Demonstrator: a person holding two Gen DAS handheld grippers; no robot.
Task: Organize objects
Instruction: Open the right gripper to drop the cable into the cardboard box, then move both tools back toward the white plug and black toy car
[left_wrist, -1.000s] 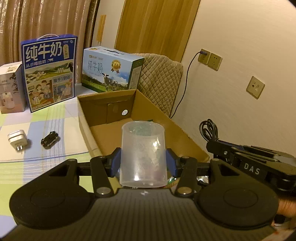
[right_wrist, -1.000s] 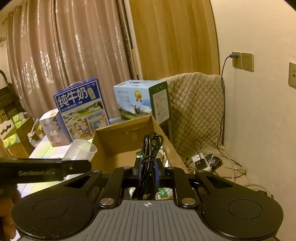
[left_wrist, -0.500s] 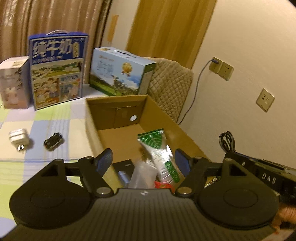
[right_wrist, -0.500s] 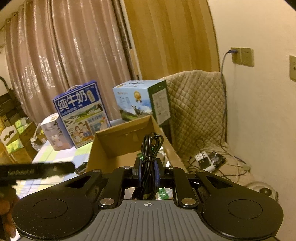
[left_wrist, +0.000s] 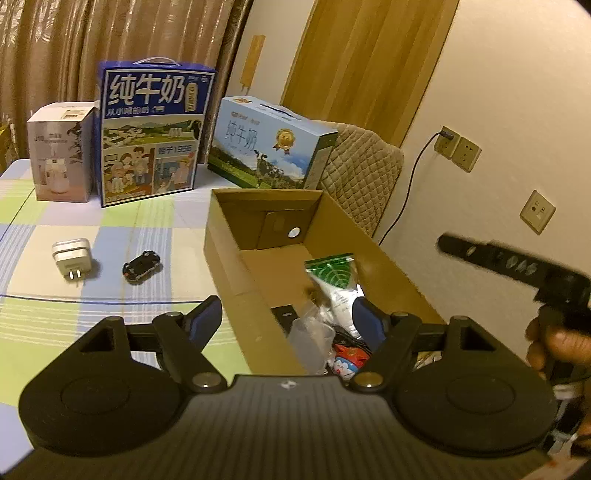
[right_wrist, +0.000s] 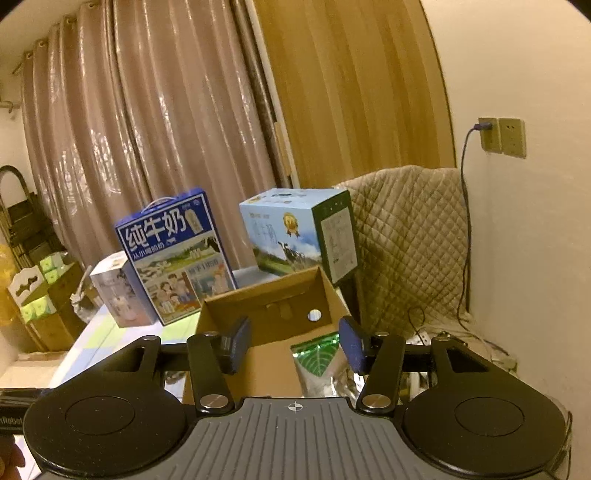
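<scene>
the clear plastic cup (left_wrist: 312, 334) lies tipped on its side at the near end of the open cardboard box (left_wrist: 391, 258), mouth toward the camera, beside a green-topped silver pouch (left_wrist: 338, 280) whose long axis runs along the box toward its far wall. the left gripper (left_wrist: 288, 323) has just been opening and stands wide, nothing pressed between its pads; the right gripper (right_wrist: 293, 343) has likewise been opening, jaws apart and empty (the black cable is hidden from this view). left of the box, open checked tablecloth (left_wrist: 155, 229) holds a white plug (left_wrist: 72, 258) and toy car (left_wrist: 142, 266), well apart from the box edge
</scene>
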